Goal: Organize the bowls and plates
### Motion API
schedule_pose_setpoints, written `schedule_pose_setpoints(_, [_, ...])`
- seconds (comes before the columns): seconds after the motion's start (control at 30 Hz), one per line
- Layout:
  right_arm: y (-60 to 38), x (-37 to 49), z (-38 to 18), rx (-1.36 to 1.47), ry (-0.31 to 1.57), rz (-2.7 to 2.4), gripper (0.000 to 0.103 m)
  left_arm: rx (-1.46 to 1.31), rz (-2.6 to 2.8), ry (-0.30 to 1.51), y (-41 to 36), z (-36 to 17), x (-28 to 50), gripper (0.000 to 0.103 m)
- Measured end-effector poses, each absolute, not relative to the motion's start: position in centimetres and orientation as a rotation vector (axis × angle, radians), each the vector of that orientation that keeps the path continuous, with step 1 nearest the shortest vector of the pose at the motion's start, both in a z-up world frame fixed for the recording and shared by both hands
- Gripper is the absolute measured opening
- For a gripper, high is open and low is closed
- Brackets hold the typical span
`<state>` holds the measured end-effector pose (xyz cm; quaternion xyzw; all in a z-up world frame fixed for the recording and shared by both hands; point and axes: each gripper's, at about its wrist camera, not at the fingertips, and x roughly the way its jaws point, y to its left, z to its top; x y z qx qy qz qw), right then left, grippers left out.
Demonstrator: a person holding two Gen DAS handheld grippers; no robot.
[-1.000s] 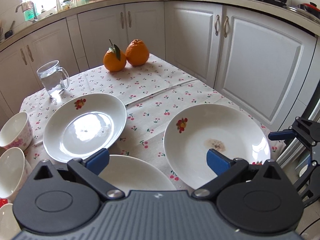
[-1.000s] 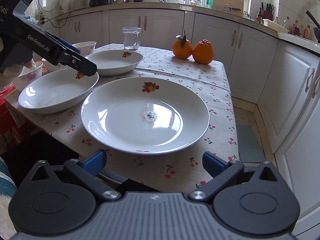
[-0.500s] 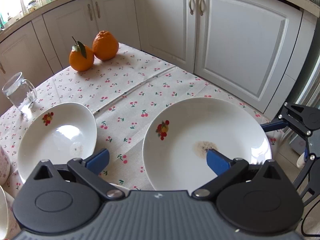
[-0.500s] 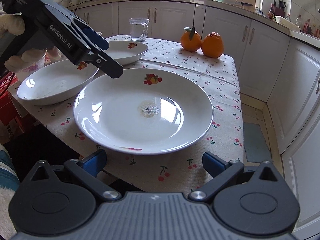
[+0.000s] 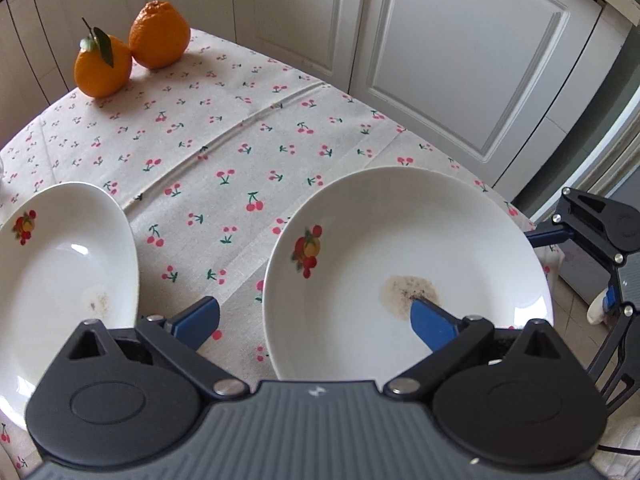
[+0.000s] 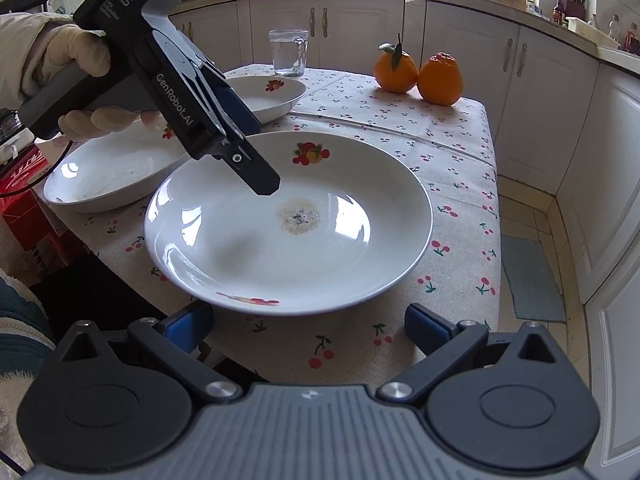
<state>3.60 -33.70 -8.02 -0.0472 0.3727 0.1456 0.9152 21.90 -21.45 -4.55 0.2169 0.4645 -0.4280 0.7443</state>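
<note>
A large white plate with a fruit print and a brown stain in its middle lies at the table's near corner. My left gripper points steeply down at its rim. One blue pad hovers over the plate's inside by the stain, the other over the cloth outside the rim. Its jaws are closing and do not press on the plate. My right gripper stands open just short of the plate's near rim, holding nothing. A second plate lies beside the first, and a third plate behind it.
Two oranges sit at the far side of the cherry-print tablecloth. A glass mug of water stands behind the third plate. White cabinets run close along the table. A red box stands left of the table.
My left gripper has swung right and tilted down over the stained plate, and its jaws have narrowed a little. The bowls and mug have left its view. The right gripper crept closer.
</note>
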Motion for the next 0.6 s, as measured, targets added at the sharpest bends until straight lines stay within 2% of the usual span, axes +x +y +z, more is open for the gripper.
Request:
schedule_pose_setpoints(0.33, [-33.8,4.1,-7.7,-0.117,0.774,0.341,0.101,0.48,-1.002,1.097,-22.3,-4.9,22.9,0.088])
schedule_pose_setpoints(0.6, [-33.6,3.9,-7.4,-0.142,0.767,0.376,0.093,0.48,-1.042,1.127,-22.6,-4.8,23.0,0.088])
